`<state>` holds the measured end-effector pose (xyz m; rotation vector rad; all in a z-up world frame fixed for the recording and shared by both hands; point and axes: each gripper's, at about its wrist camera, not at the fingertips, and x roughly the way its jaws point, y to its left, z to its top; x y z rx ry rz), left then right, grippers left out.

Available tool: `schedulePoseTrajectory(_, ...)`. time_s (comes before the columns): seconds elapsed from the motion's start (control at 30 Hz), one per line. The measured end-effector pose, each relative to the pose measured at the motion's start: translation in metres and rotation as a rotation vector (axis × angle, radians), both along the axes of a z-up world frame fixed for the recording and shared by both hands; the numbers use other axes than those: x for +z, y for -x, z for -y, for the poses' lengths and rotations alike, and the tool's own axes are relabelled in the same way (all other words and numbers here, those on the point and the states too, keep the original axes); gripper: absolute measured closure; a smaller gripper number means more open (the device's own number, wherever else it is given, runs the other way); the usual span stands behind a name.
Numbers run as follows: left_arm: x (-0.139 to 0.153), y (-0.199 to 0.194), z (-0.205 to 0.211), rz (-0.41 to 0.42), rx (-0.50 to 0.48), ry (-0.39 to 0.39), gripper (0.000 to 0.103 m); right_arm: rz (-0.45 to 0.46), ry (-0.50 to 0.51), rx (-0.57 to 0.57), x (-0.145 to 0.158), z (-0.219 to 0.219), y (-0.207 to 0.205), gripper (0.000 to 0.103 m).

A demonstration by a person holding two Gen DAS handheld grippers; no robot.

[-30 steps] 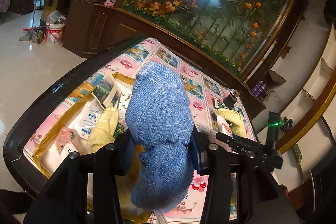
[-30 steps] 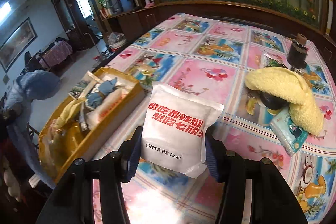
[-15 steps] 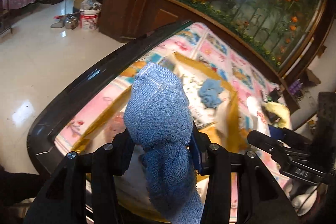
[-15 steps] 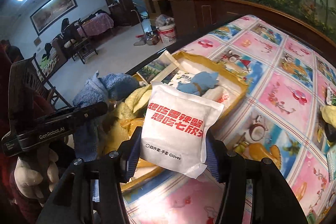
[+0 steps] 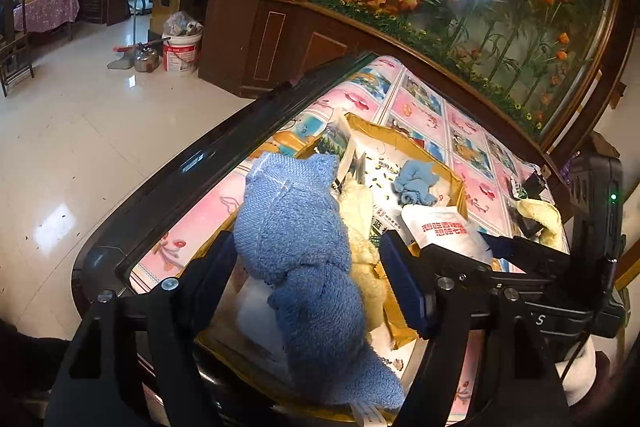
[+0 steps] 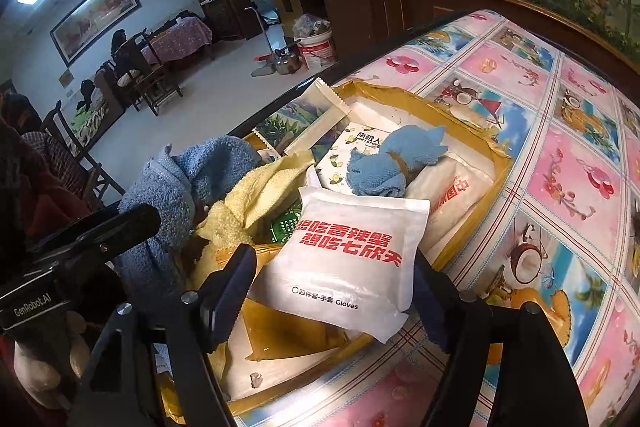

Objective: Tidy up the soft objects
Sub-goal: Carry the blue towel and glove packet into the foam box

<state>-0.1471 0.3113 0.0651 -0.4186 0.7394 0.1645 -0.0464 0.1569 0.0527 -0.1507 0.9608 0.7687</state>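
Closest first: left tongs [image 5: 306, 261] stand apart, blue knitted cloth [image 5: 304, 251] between the fingers; left finger touches its edge, right finger clear of it. Cloth droops below the tongs toward the camera, its top rising just past the fingertips. Half a second ago those fingers pinched it tight; now they have spread and the cloth sags over the near end of the yellow box [image 5: 404, 143].

Right tongs [image 6: 332, 277] also apart. White glove packet [image 6: 348, 259] lies between the fingers, tilted, its lower corner on the box's near rim; neither pad presses it. Earlier the packet sat clamped upright; now the fingers have widened and the packet has tipped.

Packet print: red Chinese characters, below them small black text ending "Gloves". Left tool body, seen from the right wrist, reads "GenRobot.AI".

Just beyond both tongs, inside the box: yellow towel [image 6: 256, 199] beside the knitted cloth, a small light-blue rolled cloth [image 6: 396, 163] farther in, resting on white printed packets; one shows red characters, another green leaf print. A long white wrapper [image 6: 320, 115] leans on the far-left rim.

Box sits on the table [image 6: 568, 163], covered in pink and blue cartoon squares. Far to the right of the left tongs, another yellow towel [image 5: 540, 215] lies on the table.
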Motion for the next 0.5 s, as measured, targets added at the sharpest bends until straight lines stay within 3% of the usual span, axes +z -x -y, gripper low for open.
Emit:
schedulePoseTrajectory(0.37,0.018,0.01,0.0,0.073,0.023,0.029,0.03,-0.016,-0.119,-0.051,0.025,0.028,0.002,0.027)
schedulePoseTrajectory(0.5,0.025,0.018,-0.003,0.118,0.061,0.03,0.03,-0.029,-0.256,0.026,0.082,-0.004,-0.001,0.027)
